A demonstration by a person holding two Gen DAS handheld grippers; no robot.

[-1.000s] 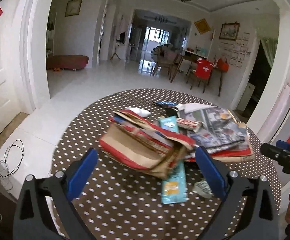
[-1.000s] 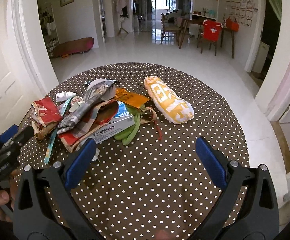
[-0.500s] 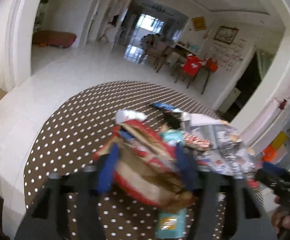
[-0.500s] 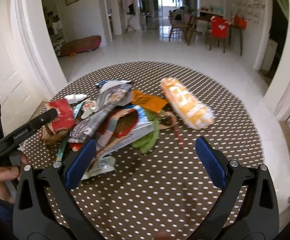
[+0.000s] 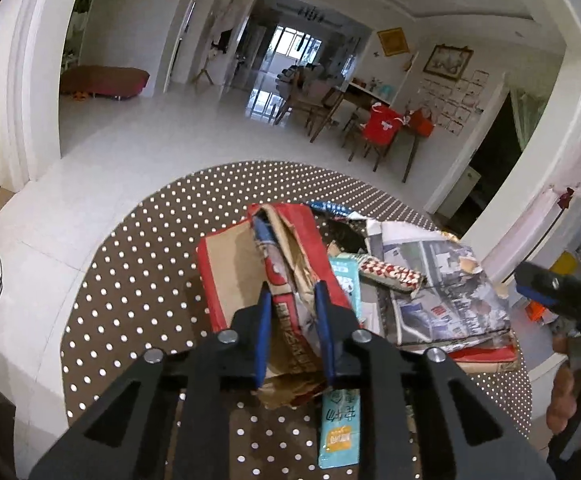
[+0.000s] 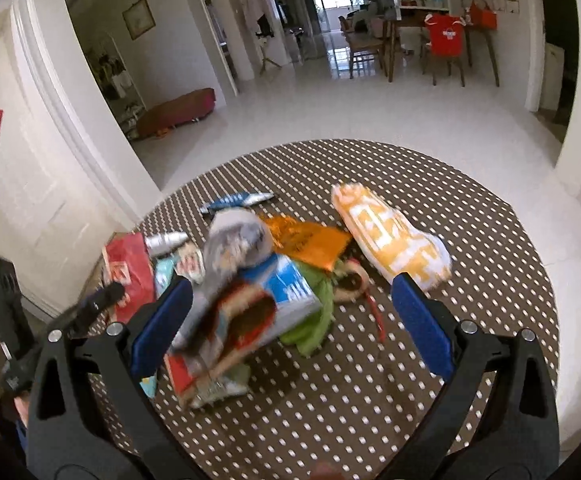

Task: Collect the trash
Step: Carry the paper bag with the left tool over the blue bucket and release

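A trash pile lies on the round brown polka-dot table (image 5: pixel 130 280). My left gripper (image 5: pixel 292 292) has its jaws closing, and the blue pads press a crumpled red and brown paper bag (image 5: pixel 230 276) between them. Right of the bag lie a teal packet (image 5: pixel 338 436), a red-white wrapper (image 5: pixel 394 274) and a folded newspaper (image 5: pixel 442 288). My right gripper (image 6: pixel 292 284) hangs open over the pile, above a blue-white box (image 6: pixel 286 288) and the rolled newspaper (image 6: pixel 234 244), holding nothing. The red bag (image 6: pixel 128 272) shows at left behind the left gripper (image 6: pixel 102 300).
A yellow-white bag (image 6: pixel 394 240), an orange wrapper (image 6: pixel 310 240) and green beans (image 6: pixel 314 320) lie on the right half of the table. A silver-blue wrapper (image 6: pixel 238 200) sits at the far edge. White floor and door frames surround the table. A hand (image 5: pixel 570 392) holds the right gripper.
My left gripper moved forward onto the red paper bag and its wide-open jaws closed on it. My right gripper shifted left toward the pile, still open.
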